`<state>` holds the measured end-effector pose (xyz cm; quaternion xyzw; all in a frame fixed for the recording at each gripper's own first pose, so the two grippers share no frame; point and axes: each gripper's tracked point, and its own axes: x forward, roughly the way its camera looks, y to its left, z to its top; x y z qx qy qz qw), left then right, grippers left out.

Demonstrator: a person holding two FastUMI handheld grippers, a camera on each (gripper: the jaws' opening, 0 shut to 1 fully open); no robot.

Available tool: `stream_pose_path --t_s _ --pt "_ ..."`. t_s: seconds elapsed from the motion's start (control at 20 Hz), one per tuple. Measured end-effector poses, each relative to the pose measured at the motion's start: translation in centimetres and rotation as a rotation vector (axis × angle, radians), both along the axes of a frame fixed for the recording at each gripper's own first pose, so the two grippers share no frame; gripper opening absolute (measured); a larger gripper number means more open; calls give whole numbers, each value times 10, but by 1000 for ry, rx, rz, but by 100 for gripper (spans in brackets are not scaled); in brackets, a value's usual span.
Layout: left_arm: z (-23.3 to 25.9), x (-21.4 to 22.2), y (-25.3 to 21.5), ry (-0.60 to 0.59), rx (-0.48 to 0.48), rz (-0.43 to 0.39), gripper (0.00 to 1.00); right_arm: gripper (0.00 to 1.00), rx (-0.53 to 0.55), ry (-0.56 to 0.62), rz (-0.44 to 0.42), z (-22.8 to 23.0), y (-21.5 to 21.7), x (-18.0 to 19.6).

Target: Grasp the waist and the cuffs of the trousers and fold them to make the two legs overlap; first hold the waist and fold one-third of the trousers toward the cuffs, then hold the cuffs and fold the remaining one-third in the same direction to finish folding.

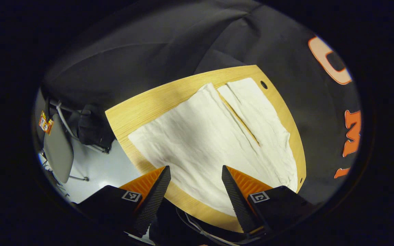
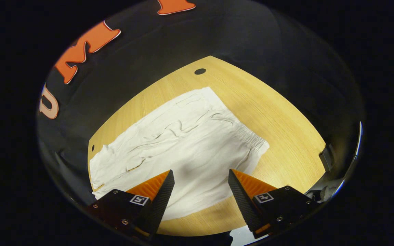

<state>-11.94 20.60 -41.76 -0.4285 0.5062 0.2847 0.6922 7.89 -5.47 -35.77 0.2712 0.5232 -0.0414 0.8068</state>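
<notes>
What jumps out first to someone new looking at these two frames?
The white trousers spread flat across the light wooden table, legs side by side with a narrow strip of wood showing between them in the left gripper view, and the gathered waistband toward the right in the right gripper view. Next, the left gripper and right gripper, each open above the cloth and holding nothing.

Wooden table (image 1: pixel 142 109) lying ahead of the fingers, pale grain, small round holes (image 1: pixel 264 84) near its corners. Black cloth wall (image 1: pixel 156 44) hanging beyond it, creasing in long folds. Left of the fingers in the left gripper view, a grey chair (image 1: pixel 58 148) standing on a pale, glossy floor (image 1: pixel 104 171) that is catching light.
</notes>
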Motion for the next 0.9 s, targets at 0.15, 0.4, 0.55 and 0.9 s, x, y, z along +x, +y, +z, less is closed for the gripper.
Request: stream_pose_path --t_s 0.15,0.4,0.55,0.9 --pt "-14 -10 2 13 -64 66 99 96 17 23 -23 -8 -2 -3" --pt "-29 -27 27 -3 -127 171 99 96 46 45 -46 -21 0 -8" --pt "-33 -32 44 -43 -150 237 99 96 68 54 -66 -26 -1 -8" --pt "-46 -38 83 -76 -175 314 100 96 95 52 -87 -25 3 -3"
